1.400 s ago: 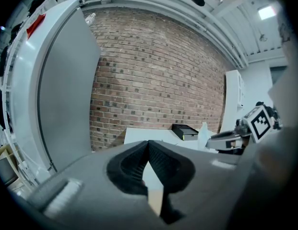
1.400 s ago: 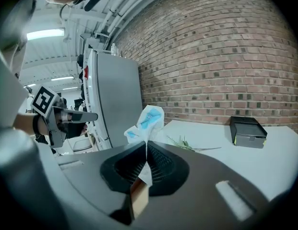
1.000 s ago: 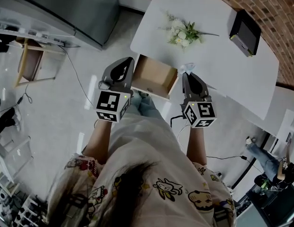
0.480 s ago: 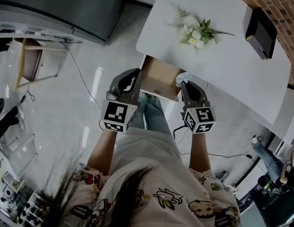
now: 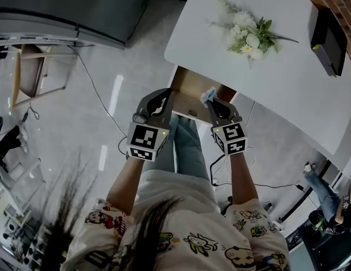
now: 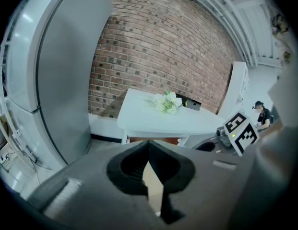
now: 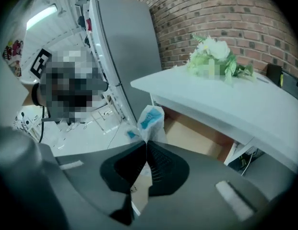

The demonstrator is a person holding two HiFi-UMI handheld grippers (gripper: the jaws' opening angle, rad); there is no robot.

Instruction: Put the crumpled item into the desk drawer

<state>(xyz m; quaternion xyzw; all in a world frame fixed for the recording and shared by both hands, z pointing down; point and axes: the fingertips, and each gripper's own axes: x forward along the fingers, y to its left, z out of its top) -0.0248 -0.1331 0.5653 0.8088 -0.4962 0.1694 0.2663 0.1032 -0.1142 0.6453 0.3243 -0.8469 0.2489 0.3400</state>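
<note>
At the bottom of the head view, a person in a cartoon-print shirt (image 5: 186, 236) reaches both forearms up the frame, one gripper in each hand. The left gripper (image 5: 162, 96) sits left of centre, just beside the front left corner of the open drawer (image 5: 188, 89); its own view shows the jaws pressed together with nothing between them. The right gripper (image 5: 211, 101) sits right of centre, and its jaws pinch the crumpled item (image 5: 207, 96), a white wad with blue marks that sticks out beyond the tips. In the head view the wad shows against the right part of the drawer's pale wooden inside; in the right gripper view it (image 7: 150, 122) stands at centre, left of the drawer opening. Beyond the drawer spreads the white surface (image 5: 277, 83), with a spray of white flowers (image 5: 250, 34) lying on it at upper centre and a black box (image 5: 329, 34) at the upper right edge.
</note>
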